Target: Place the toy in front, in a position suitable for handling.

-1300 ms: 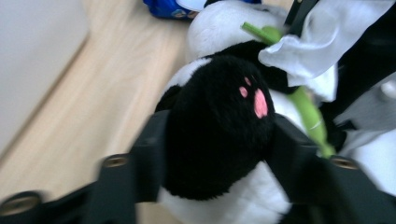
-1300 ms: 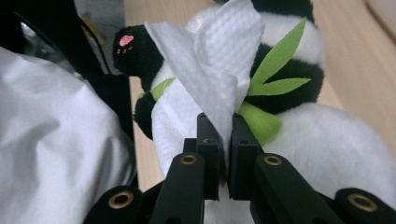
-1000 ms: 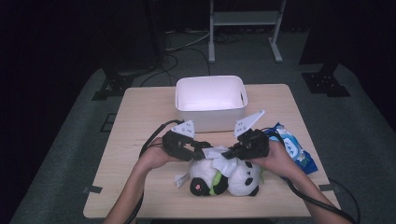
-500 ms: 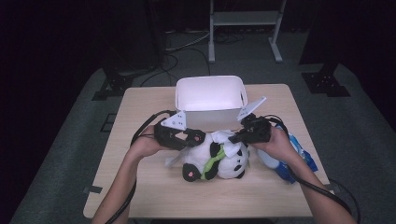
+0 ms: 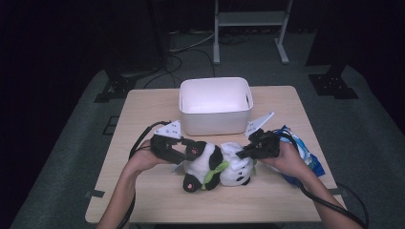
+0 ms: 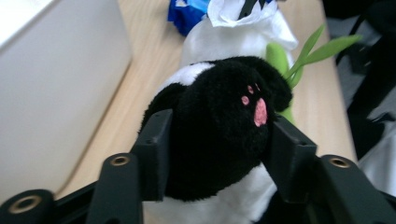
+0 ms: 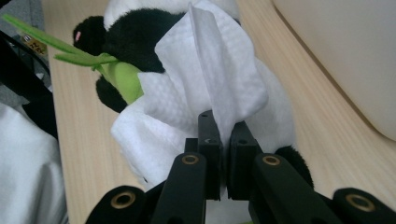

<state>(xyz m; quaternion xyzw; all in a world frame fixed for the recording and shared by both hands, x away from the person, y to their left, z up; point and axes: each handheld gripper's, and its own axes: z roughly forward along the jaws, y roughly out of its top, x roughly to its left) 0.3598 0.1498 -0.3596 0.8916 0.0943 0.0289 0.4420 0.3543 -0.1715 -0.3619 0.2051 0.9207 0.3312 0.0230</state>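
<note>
Gripping from the left, the left gripper (image 5: 191,151) has its jaws clamped on a black paw of the plush panda (image 5: 212,167), the pink pads squeezed out between them in the left gripper view, where the paw (image 6: 224,126) bulges past both jaws. That hold looks deep and should stay so; a shallower pinch on soft pile would likely slip once weight comes on. The panda lies near the front middle of the table (image 5: 143,109), just in front of the white bin (image 5: 215,102), which sits open and seemingly empty. A green leaf sprig (image 5: 215,172) sticks out at its middle. Further right, the right gripper (image 5: 244,152) has its jaws pressed together on a fold of white tissue (image 7: 215,88) draped over the toy; whether any plush is caught beneath the paper I cannot tell. If the aim is to carry the panda to the bin, both hands should rise together and level, since a pinch on paper alone may tear. A blue packet (image 5: 305,155) lies just beside the right hand
</note>
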